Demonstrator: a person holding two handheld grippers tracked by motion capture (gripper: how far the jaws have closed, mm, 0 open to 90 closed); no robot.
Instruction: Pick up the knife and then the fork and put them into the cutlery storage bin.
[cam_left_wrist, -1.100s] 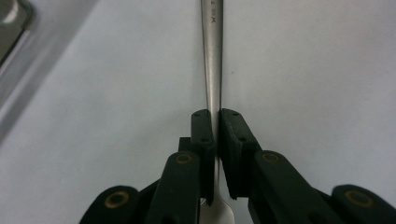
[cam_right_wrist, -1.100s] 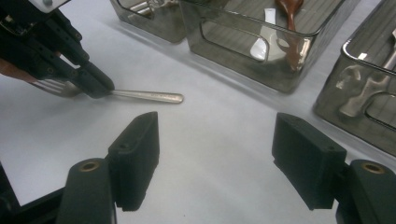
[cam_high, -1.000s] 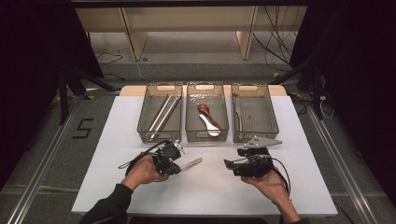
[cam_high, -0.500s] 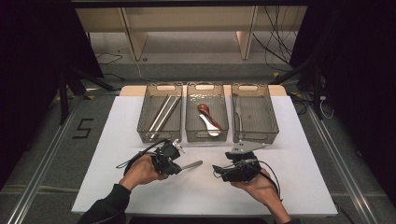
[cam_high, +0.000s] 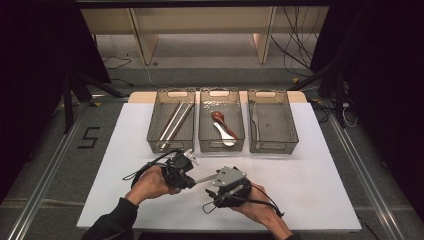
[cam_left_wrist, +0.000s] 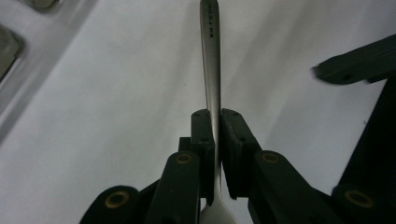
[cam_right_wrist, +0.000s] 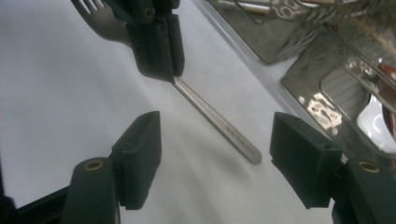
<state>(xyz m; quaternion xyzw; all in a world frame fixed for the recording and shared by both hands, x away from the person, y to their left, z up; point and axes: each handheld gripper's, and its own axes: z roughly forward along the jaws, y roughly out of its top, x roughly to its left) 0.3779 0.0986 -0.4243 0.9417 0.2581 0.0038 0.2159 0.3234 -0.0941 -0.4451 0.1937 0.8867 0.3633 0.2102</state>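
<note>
A metal fork (cam_left_wrist: 210, 46) is clamped at its neck by my left gripper (cam_left_wrist: 215, 114), which is shut on it, tines toward the hand. In the high view the left gripper (cam_high: 191, 179) holds the fork (cam_high: 204, 178) low over the white table, handle pointing right. My right gripper (cam_high: 214, 181) faces it from the right. In the right gripper view, the right gripper (cam_right_wrist: 215, 135) stands open, and the fork handle's (cam_right_wrist: 219, 123) tip lies between its jaws, touching neither. Those jaws have just been closing slightly. The left gripper (cam_right_wrist: 156, 46) shows at the top there.
Three clear trays stand in a row at the back of the white table (cam_high: 320, 175): the left tray (cam_high: 151, 134) holds long metal sticks, the middle tray (cam_high: 221, 146) a brown spoon and a white spoon, and the right tray (cam_high: 280, 125) a utensil along its left wall.
My right gripper has moved left toward the left gripper and now brackets the fork's handle tip. The left gripper and fork have stayed put.
</note>
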